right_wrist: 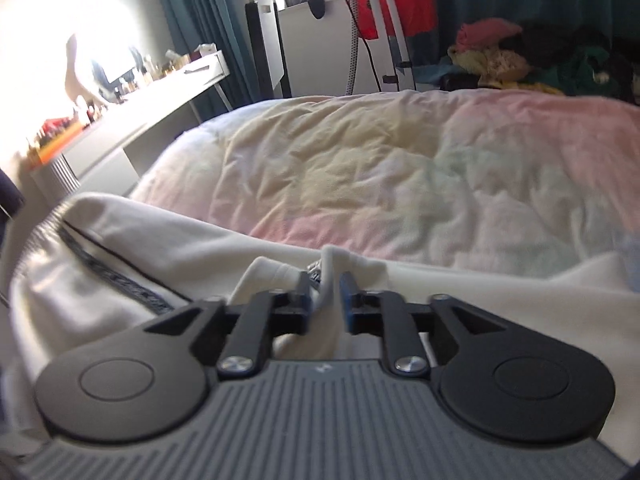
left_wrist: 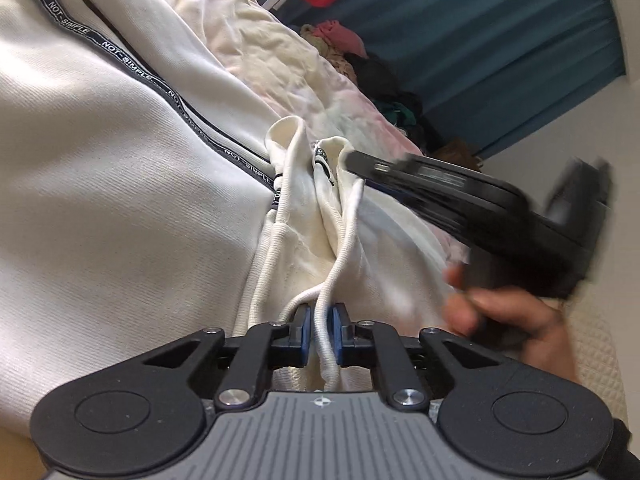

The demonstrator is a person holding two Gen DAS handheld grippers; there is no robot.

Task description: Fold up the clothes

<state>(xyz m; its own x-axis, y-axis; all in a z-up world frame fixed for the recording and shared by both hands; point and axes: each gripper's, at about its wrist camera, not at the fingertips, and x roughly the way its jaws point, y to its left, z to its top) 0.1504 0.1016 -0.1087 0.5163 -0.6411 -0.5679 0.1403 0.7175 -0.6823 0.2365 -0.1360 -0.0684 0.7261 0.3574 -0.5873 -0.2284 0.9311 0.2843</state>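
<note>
A cream-white ribbed cotton hooded sweatshirt [left_wrist: 100, 184] with a dark tape band printed "NOT-SIMPLE" [left_wrist: 132, 68] lies spread across a bed covered by a crumpled pastel pink-and-yellow quilt [right_wrist: 400, 168]. The landmark here is the sweatshirt's neck opening, where the two hood edges bunch up [left_wrist: 308, 160].

The left gripper [left_wrist: 320, 322] sits just below that neck opening, pointing up along the garment. Its blue-padded fingers [left_wrist: 305, 320] are drawn nearly together, and a white braided drawstring [left_wrist: 326, 344] runs straight between them; the pads look to be pressing on the cord. A second loop of drawstring [left_wrist: 260, 280] curls off to the left of the fingers, lying on the cloth.

The right gripper [right_wrist: 325, 292] reaches the same neck opening from the other side. In the left wrist view its black tip is blurred and rests against the right hood edge [left_wrist: 340, 152], with a person's hand [left_wrist: 508, 312] wrapped round the handle. In the right wrist view its fingers [right_wrist: 347, 284] stand partly apart, with a fold of white fabric rising in the gap between them; the pads do not appear to pinch it.

Beyond the neck opening, at the far edge of the bed, a heap of mixed coloured clothes [right_wrist: 520, 56] sits before teal curtains [left_wrist: 500, 40]. A white counter [right_wrist: 168, 92] crowded with small bottles stands to the far left.
</note>
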